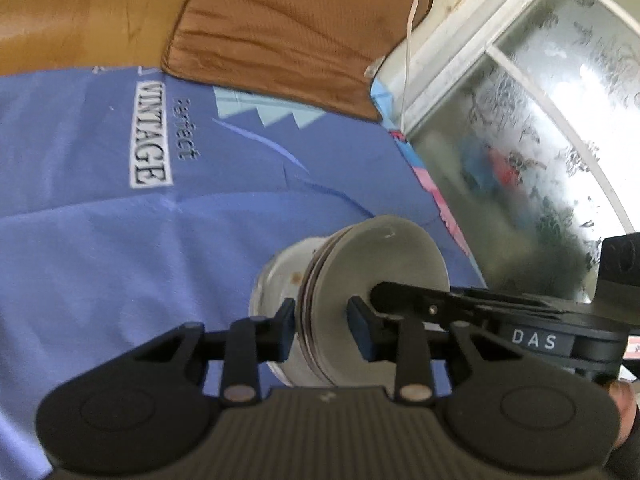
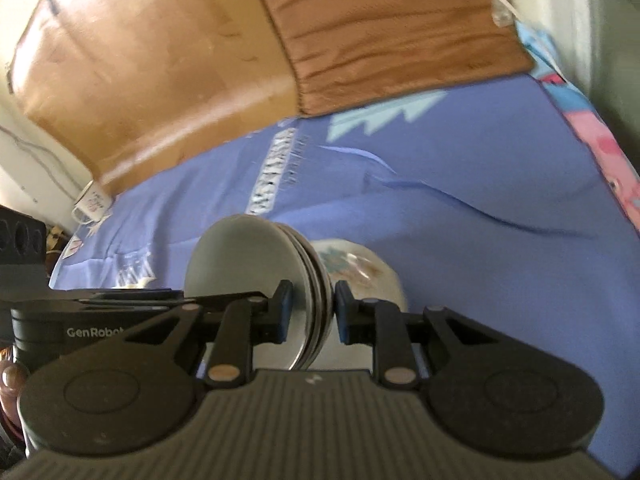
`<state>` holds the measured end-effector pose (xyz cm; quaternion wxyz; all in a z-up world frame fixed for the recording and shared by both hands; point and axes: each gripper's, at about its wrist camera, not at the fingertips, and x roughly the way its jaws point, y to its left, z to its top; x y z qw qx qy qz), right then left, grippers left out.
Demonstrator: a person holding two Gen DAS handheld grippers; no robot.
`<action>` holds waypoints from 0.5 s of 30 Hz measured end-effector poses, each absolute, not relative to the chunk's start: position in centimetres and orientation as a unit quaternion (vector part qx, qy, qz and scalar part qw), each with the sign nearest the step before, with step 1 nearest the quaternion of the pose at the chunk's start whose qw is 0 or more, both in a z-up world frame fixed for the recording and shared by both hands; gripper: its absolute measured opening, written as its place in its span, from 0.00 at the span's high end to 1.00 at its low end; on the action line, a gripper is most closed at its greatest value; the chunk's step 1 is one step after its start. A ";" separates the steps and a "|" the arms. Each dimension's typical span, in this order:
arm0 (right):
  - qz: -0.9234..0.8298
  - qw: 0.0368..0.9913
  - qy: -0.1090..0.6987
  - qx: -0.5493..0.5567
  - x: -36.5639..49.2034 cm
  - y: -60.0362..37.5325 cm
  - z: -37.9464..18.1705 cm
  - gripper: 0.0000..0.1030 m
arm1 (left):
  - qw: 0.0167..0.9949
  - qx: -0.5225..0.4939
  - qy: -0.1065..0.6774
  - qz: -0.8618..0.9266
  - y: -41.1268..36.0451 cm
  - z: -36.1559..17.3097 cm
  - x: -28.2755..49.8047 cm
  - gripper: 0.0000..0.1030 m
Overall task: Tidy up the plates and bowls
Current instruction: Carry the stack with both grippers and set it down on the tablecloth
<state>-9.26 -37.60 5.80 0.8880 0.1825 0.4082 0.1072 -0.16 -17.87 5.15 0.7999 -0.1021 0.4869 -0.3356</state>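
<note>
A stack of grey plates (image 1: 384,256) is held over the blue sheet, with its rims between both pairs of jaws. My left gripper (image 1: 322,320) is shut on the stack's near rim. My right gripper (image 1: 404,294) reaches in from the right onto the top plate. In the right wrist view my right gripper (image 2: 312,308) is shut on the rims of the plate stack (image 2: 244,276), and the left gripper (image 2: 132,298) comes in from the left. A floral bowl (image 2: 360,270) lies against the stack's other face and shows as a pale dish (image 1: 276,280) in the left view. Whether it is gripped too is unclear.
A blue sheet (image 1: 100,240) printed "VINTAGE" covers the surface below. A brown cushion (image 1: 288,28) and a wooden board (image 2: 140,60) lie beyond it. A frosted window (image 1: 540,140) stands at the right with a white cord (image 1: 412,20) hanging. A white plug (image 2: 94,202) sits at the sheet's left edge.
</note>
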 end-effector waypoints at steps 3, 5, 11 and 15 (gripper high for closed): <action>0.099 0.883 0.415 0.194 -9.3 -37.6 4.8 0.75 | 0.801 -0.096 0.491 -0.329 -18.3 4.6 -0.2 0.73; 0.099 0.884 0.411 0.200 -9.1 -37.6 4.5 0.70 | 0.810 -0.094 0.480 -0.322 -18.2 4.9 -0.2 0.65; 0.067 0.923 0.344 0.158 -10.5 -37.0 5.7 0.58 | 0.852 -0.073 0.417 -0.309 -17.0 7.5 -1.2 0.48; 0.015 0.958 0.262 0.114 -13.3 -35.9 6.4 0.57 | 0.878 -0.050 0.380 -0.287 -15.6 8.1 -2.5 0.48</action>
